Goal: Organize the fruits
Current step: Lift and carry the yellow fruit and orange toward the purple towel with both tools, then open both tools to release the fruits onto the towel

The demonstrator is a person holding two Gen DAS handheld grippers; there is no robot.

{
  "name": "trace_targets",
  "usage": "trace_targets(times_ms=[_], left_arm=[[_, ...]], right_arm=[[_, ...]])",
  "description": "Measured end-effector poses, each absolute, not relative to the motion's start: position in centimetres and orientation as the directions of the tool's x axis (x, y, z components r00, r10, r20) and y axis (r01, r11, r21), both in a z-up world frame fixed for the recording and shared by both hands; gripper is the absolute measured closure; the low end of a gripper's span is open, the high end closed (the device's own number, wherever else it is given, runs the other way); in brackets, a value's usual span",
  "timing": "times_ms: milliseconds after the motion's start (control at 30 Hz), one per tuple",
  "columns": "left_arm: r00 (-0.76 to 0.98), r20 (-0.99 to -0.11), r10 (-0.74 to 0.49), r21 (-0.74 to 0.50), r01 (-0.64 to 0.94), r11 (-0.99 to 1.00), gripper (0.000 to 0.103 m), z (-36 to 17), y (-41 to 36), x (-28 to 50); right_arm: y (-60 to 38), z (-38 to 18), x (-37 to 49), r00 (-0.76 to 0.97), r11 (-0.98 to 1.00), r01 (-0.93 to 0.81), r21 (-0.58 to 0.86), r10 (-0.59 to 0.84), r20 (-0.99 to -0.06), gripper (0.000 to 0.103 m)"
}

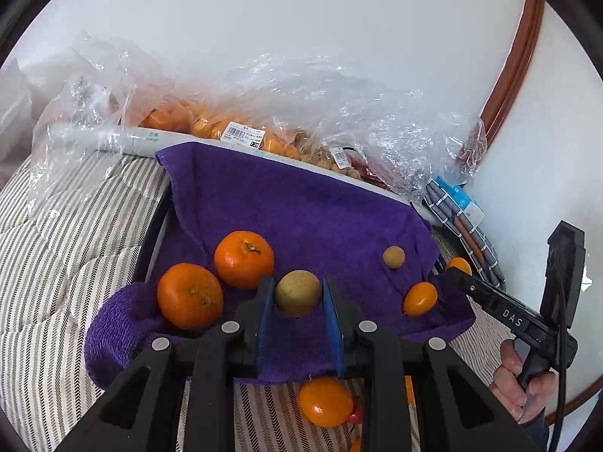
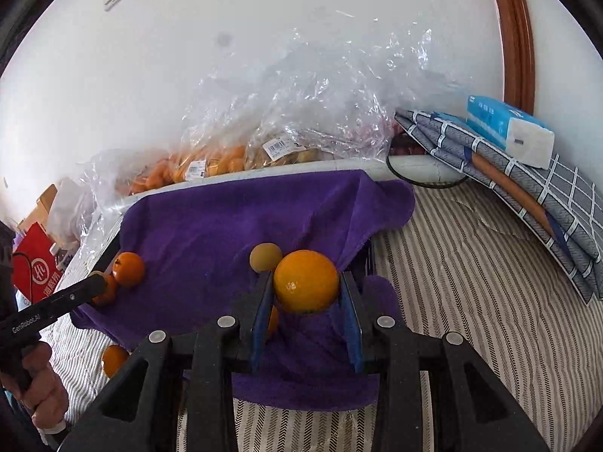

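Note:
A purple towel [image 1: 301,207] covers a tray. On it lie two mandarins [image 1: 243,258] [image 1: 189,295], a small brown fruit [image 1: 394,257] and an orange kumquat [image 1: 420,298]. My left gripper [image 1: 297,293] is shut on a round brownish-green fruit [image 1: 297,293] just above the towel. My right gripper [image 2: 306,282] is shut on a yellow-orange kumquat [image 2: 306,280] over the towel's right side [image 2: 226,226], next to the small brown fruit [image 2: 265,257]. The mandarins [image 2: 128,268] show at the left in the right wrist view.
Clear plastic bags of fruit [image 1: 241,128] lie behind the tray by the wall. A kumquat [image 1: 326,401] lies on the striped bedding [image 1: 56,263] in front of the towel. Folded checked cloth [image 2: 527,184] and a tissue pack [image 2: 508,132] sit at right.

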State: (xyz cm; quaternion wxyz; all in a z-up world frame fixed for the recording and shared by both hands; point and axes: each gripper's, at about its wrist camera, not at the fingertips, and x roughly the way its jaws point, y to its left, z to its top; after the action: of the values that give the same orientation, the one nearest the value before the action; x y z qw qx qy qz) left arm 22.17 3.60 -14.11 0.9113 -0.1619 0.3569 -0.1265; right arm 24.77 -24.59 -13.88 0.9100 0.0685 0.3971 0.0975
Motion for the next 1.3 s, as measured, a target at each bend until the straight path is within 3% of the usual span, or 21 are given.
trace_targets(times_ms=[667, 767, 900, 1000, 1300], left_arm=[[0.717, -0.664, -0.209, -0.286, 0.015, 0.958, 0.078, -15.3, 2.8, 22.6], [0.721, -0.666, -0.192, -0.265, 0.013, 0.964, 0.078, -15.3, 2.5, 22.6], [0.719, -0.664, -0.205, -0.282, 0.013, 0.959, 0.078, -15.3, 2.6, 22.7], [0.72, -0.661, -0.212, -0.294, 0.012, 0.956, 0.078, -15.3, 2.6, 22.7], [0.765, -0.606, -0.219, -0.324, 0.014, 0.946, 0.059, -14.3, 3.1, 21.5]], right_arm=[[-25.0, -14.8, 24.7, 0.641, 0.97, -0.095, 0.222, 0.23, -0.732, 0.068], [-25.1, -14.6, 24.4, 0.648, 0.971, -0.091, 0.221, 0.227, -0.727, 0.065], [-25.0, -14.0, 23.8, 0.675, 0.969, -0.106, 0.224, 0.235, -0.699, 0.052], [-24.4, -13.7, 23.4, 0.703, 0.983, -0.099, 0.155, 0.179, -0.688, 0.046], [-24.4, -12.5, 21.7, 0.735, 0.985, -0.082, 0.152, 0.163, -0.659, 0.046]])
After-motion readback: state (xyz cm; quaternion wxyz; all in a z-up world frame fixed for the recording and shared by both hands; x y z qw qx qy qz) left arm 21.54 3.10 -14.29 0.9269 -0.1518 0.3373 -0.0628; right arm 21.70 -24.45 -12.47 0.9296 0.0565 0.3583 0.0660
